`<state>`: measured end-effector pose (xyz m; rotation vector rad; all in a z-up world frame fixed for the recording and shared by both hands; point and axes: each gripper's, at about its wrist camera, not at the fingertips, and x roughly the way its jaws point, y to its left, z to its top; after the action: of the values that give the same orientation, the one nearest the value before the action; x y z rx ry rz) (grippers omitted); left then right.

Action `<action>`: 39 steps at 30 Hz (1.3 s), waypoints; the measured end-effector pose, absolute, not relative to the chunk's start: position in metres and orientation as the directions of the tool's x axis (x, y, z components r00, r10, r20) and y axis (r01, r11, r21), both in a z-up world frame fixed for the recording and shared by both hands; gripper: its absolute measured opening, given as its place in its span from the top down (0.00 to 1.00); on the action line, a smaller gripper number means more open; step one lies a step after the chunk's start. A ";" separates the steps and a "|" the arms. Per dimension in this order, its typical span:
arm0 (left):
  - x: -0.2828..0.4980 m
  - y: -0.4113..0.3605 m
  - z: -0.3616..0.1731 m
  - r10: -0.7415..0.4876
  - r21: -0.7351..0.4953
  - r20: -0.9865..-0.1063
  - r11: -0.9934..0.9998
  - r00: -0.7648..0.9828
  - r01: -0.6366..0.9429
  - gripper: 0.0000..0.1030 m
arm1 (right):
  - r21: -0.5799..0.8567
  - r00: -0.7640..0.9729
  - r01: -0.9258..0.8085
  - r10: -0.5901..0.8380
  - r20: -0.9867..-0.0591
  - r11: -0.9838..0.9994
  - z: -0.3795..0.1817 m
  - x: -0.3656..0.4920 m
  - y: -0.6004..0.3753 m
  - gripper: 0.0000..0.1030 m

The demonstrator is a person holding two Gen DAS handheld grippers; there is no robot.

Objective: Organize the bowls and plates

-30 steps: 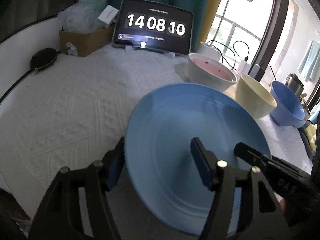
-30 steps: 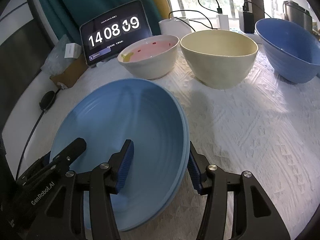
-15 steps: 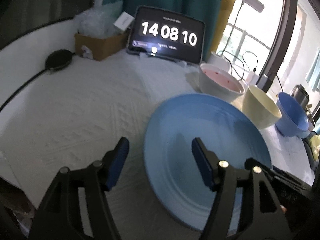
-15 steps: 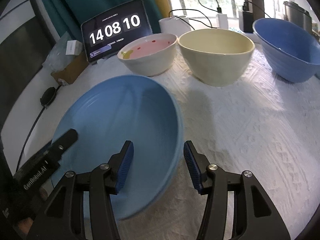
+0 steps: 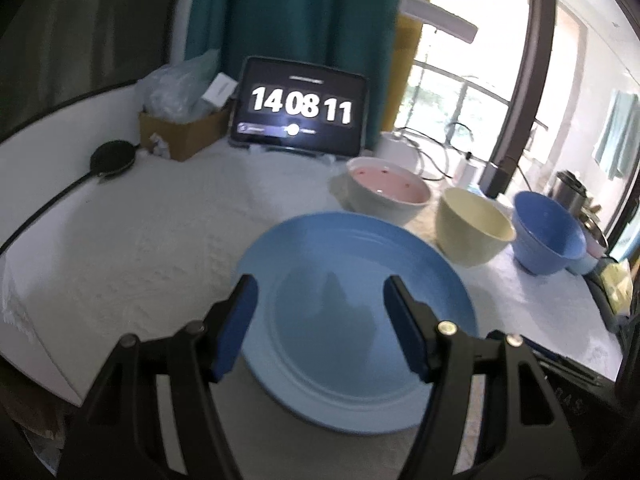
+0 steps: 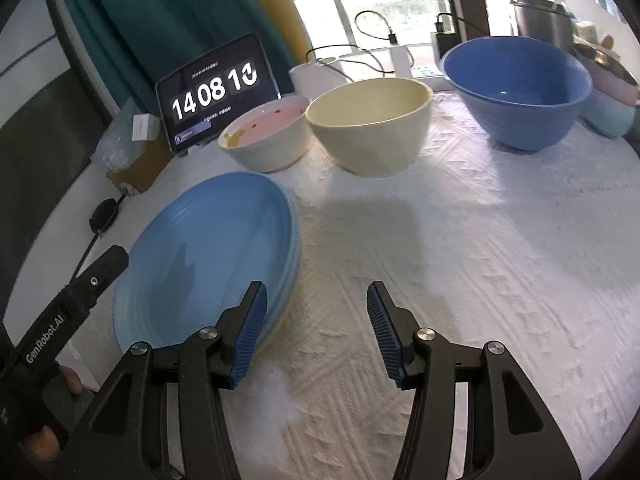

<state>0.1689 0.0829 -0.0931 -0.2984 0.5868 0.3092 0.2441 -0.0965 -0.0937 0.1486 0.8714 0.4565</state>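
A light blue plate [image 5: 352,312] lies flat on the white tablecloth; in the right wrist view [image 6: 208,256] it shows a second blue rim under it. Behind it stand a white bowl with pink inside [image 5: 386,192] [image 6: 266,140], a cream bowl [image 5: 472,228] [image 6: 370,124] and a blue bowl [image 5: 546,232] [image 6: 516,88]. My left gripper [image 5: 320,328] is open and empty, hovering above the plate's near side. My right gripper [image 6: 316,332] is open and empty, just right of the plate's edge over bare cloth.
A tablet clock [image 5: 300,112] [image 6: 216,92] stands at the back, with a cardboard box [image 5: 180,128] and a black puck with cable [image 5: 114,158] to its left. Chargers and cables [image 6: 376,52] and a metal pot [image 6: 540,16] sit by the window.
Both grippers have let go of the plate and drawn back and up. The plate now rests flat on the cloth. The right gripper has shifted right, off the plate.
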 end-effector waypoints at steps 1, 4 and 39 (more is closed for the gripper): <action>0.169 0.078 -0.092 0.196 -0.182 -0.578 0.916 0.792 -0.359 0.35 | 0.313 0.557 -0.321 0.446 -0.701 0.894 -0.094 0.244 -0.100 0.47; 0.170 0.066 -0.088 0.190 -0.171 -0.571 0.924 0.798 -0.343 0.35 | 0.323 0.566 -0.305 0.443 -0.695 0.896 -0.093 0.243 -0.112 0.47; 0.231 -0.039 -0.075 0.041 -0.102 -0.578 0.987 0.815 -0.123 0.35 | 0.348 0.624 -0.128 0.348 -0.699 0.929 -0.092 0.276 -0.224 0.47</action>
<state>0.2306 -0.0388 -0.0752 -0.1374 0.6126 0.0879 0.2762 -0.2243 -0.0919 0.2770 0.8558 0.2769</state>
